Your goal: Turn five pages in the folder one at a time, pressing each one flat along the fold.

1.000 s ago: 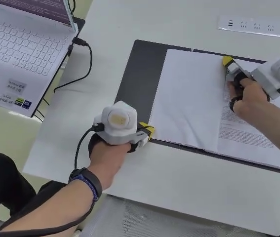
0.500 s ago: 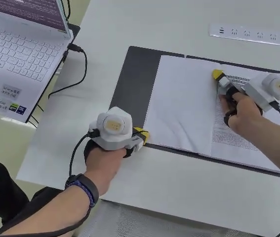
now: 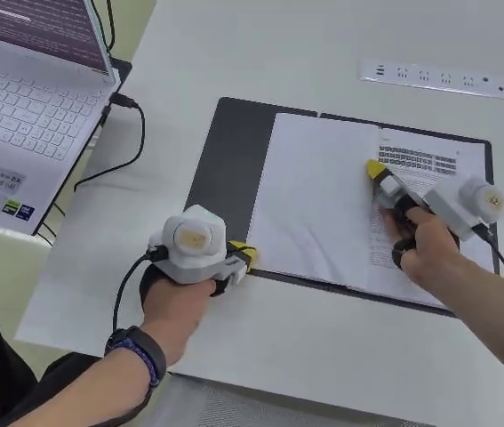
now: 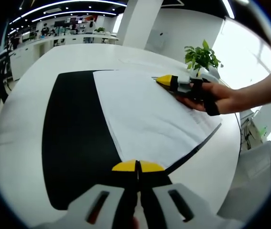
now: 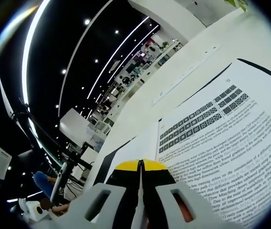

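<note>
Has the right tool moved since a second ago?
Yes. The right tool slid toward the person, away from the far edge of the folder.

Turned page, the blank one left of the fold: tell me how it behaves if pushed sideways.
Probably floppy: the turned page shows soft ripples near its lower edge, so a sideways push would likely buckle it rather than slide it. It looks thin and light, so it may lift off the folder unless pressed.
</note>
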Demonstrator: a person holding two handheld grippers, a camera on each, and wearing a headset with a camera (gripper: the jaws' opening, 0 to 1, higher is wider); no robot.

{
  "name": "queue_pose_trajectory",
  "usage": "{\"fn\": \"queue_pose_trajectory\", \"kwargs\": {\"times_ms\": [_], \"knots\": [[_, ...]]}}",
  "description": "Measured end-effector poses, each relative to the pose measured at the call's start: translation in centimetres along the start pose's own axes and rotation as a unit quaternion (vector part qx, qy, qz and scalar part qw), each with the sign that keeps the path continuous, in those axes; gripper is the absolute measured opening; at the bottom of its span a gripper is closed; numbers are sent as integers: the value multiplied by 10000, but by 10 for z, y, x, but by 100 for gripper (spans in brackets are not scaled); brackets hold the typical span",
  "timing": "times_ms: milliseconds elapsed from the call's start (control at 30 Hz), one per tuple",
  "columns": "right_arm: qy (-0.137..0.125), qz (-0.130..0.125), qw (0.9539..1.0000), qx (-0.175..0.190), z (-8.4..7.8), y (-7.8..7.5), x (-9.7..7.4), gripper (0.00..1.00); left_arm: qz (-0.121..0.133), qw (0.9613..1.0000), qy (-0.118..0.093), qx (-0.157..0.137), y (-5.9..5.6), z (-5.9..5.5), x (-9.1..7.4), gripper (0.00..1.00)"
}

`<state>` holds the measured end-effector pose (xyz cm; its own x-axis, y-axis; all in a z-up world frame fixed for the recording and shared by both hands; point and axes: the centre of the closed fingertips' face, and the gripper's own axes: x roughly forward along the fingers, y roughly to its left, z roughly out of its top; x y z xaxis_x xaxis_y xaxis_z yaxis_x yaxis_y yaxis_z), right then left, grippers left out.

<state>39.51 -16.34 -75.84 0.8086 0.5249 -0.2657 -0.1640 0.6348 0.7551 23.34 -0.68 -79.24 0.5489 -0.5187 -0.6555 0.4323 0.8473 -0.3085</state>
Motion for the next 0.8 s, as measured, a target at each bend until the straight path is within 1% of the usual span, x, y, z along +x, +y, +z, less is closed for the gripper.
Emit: {"fn": "queue_pose_trajectory", "kwargs": {"times_ms": [100,300,400,500,733,800], "knots": [[59,27,10000,-44,-3,1,-3,0,-2,10000,-69,-12,0,0,0,0],[88,77,9999,-49,-12,3,-15,0,-3,10000,-79,-21,0,0,1,0],[33,163,9999,31,-20,4,-27,0,-12,10000,-85,-28,0,0,2,0],[2,184,9998,68,-25,6,-36,0,-7,10000,-85,-11,0,0,2,0],[122,253,9996,46,-42,11,-55,0,-13,10000,-95,1,0,0,2,0],[130,254,9996,62,-40,7,-54,0,-8,9999,-101,2,0,0,1,0]]}}
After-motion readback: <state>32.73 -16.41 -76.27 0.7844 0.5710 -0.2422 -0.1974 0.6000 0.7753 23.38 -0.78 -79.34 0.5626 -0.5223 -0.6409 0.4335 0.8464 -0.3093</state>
